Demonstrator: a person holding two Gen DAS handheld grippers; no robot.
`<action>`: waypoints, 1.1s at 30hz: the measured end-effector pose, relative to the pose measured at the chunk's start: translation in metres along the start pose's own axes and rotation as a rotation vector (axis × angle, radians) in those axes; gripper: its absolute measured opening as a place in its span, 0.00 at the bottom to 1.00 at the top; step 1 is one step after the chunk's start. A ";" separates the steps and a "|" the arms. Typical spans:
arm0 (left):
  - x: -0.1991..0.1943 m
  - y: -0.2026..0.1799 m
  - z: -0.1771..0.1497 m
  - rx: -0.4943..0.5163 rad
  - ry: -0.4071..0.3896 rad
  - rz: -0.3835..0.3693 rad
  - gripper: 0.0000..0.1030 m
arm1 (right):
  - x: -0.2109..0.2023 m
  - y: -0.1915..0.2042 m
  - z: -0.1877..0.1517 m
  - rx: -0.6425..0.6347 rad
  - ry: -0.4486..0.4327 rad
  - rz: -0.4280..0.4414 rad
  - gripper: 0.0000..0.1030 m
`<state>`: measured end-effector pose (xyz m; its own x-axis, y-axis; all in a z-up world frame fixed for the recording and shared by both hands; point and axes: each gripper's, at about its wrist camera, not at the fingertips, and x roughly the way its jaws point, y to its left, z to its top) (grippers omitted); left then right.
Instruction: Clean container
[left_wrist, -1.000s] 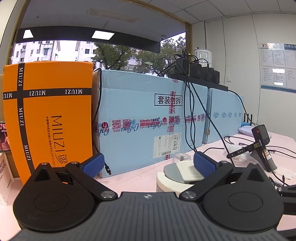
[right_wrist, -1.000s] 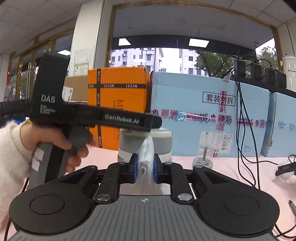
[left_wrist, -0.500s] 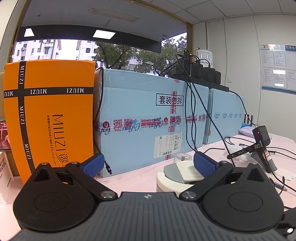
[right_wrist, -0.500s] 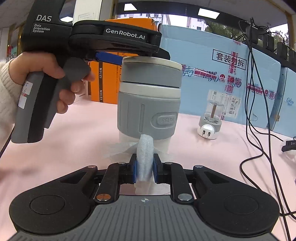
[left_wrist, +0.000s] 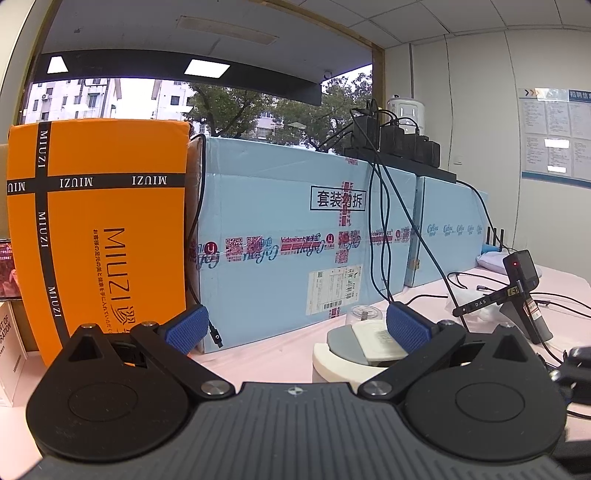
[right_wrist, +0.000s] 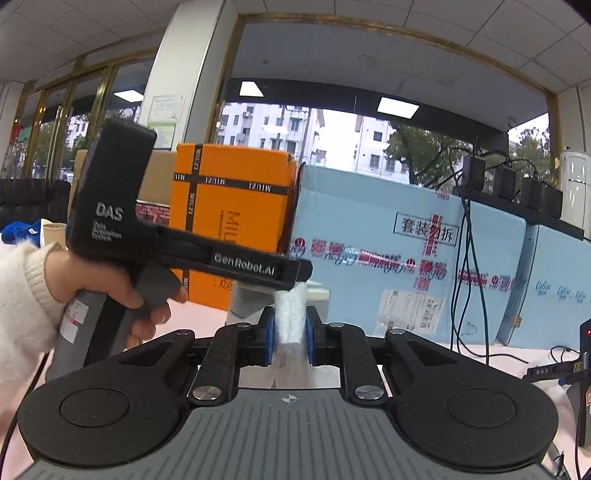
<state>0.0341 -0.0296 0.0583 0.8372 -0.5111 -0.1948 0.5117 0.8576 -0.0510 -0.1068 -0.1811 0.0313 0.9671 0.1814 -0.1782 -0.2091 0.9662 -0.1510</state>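
Right gripper (right_wrist: 289, 338) is clamped on a scrunched white wipe (right_wrist: 291, 314), while the left gripper (left_wrist: 295, 326) sits wide open over the grey-and-cream round container (left_wrist: 354, 350) on the pink table (left_wrist: 266, 350), near the blue boxes (left_wrist: 288, 236).

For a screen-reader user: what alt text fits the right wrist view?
The right claw is shut on a white wipe near the grey container. A hand holds the left claw's black handle before orange and blue boxes.
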 end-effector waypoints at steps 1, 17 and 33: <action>0.000 0.000 0.000 0.001 -0.001 0.005 1.00 | 0.003 0.000 -0.002 0.000 0.010 -0.002 0.15; 0.001 0.002 -0.001 -0.004 -0.002 0.008 1.00 | 0.009 -0.009 -0.023 0.102 0.068 0.030 0.15; 0.001 0.001 -0.001 -0.003 -0.005 0.003 1.00 | 0.001 -0.026 -0.026 0.235 0.016 0.024 0.15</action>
<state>0.0349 -0.0290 0.0568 0.8398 -0.5086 -0.1898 0.5083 0.8595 -0.0538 -0.1039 -0.2105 0.0099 0.9596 0.2033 -0.1945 -0.1903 0.9782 0.0835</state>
